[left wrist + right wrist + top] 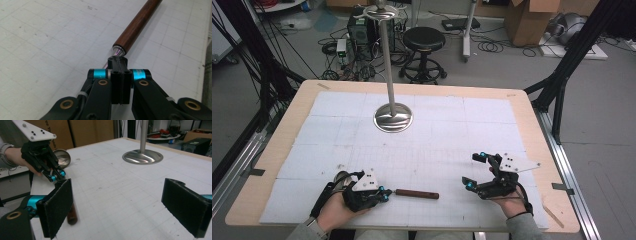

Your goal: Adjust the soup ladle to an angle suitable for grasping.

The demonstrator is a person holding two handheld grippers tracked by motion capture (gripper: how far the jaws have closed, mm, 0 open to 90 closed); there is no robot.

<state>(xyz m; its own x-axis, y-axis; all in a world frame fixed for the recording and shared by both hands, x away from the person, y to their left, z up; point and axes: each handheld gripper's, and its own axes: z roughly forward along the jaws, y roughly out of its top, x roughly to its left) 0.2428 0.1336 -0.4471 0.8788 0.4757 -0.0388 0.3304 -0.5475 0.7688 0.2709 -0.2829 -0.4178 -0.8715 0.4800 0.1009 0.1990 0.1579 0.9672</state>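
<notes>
Ladle lying near the table's six o'clock edge, left gripper clamping its metal neck.

Left gripper [384, 193] is pinching the ladle [417, 194] beside its wooden handle [137, 24]; right gripper [476, 171] is hanging wide open at four o'clock. Steel stand [392, 116] is rising at twelve. Gridded white mat [452, 130] is covering the wooden table [297, 107]; stool [424, 40], cables and boxes are crowding the floor beyond.
</notes>
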